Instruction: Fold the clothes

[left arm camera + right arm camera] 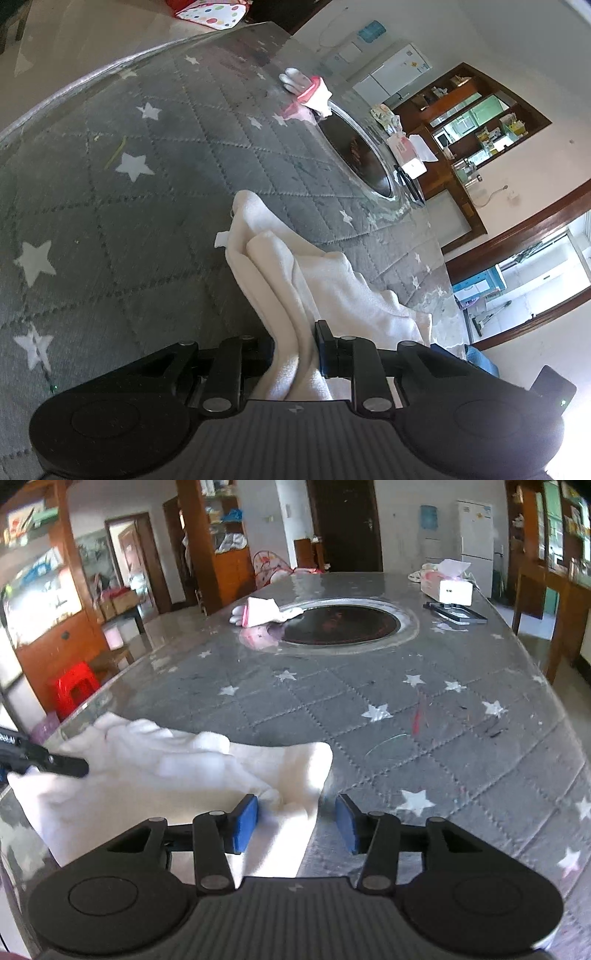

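- The left gripper [295, 350] is clamping a bunched fold of the white cloth [317, 288] between its narrow fingers, and the fabric is trailing away from them across the grey counter [110, 221].
- The right gripper [295, 819] is holding its blue-padded fingers [246, 821] partly apart; a corner of the white cloth [166, 775] is lying between them, touching the left pad while the right pad is standing clear of it over the bare counter [443, 738].
- In the right wrist view the left gripper [55, 762] is showing as a dark arm at the left edge, reaching into the cloth's rumpled far left side.
- The cloth is sitting at the near left end of the counter, close to its edge, partly folded over itself.
- White stars are dotting the quilted grey cover under a glossy clear sheet.
- Farther along, a round dark recess [338, 622] is sitting in the counter's middle.
- A pair of white gloves with pink cuffs [264, 613] is lying just beside the recess's left rim.
- At the far right end, a tissue box [448, 587] is standing near a flat black frame [456, 613].
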A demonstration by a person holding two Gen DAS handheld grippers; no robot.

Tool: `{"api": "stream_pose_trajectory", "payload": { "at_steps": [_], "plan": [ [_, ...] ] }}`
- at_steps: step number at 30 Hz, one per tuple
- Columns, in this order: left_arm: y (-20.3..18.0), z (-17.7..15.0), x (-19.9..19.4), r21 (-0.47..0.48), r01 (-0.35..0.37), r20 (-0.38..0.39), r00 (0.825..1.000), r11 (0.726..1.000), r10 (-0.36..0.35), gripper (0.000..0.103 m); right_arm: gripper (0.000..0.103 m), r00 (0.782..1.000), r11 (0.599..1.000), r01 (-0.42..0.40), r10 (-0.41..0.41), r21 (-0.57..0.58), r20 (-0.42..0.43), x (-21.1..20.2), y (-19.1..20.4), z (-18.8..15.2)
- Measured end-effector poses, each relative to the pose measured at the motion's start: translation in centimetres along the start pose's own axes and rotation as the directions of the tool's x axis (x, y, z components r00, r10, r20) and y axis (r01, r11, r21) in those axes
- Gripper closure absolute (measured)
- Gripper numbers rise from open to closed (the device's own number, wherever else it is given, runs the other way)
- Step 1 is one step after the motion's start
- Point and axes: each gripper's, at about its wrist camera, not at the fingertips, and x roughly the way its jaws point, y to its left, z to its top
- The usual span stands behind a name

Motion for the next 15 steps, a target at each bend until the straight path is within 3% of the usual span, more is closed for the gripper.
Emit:
{"api": "stream_pose_trajectory", "payload": {
  "at_steps": [4,8,15],
  "plan": [
    [-0.5,0.1,0.2,0.032,-0.015,0.005,1.0,0.999,0.015,0.081,0.069,0.999,0.999,-0.034,0.034,0.031,0.015,0.0,0.0,-0.2],
    [-1.2,0.1,0.3,0.07,-0.032,0.01,0.999,0.997,0.032,0.082,0.088,0.998,0.998,-0.055,0.053,0.042,0.035,-0.3,0.7,-0.4],
    [-3.4,0.9,0.2,0.132,-0.01,0.025,1.0,0.991,0.007,0.086,0.091,0.995,0.999,-0.028,0.025,0.032,0.101,-2.9,1.0,-0.2]
  ]
}}
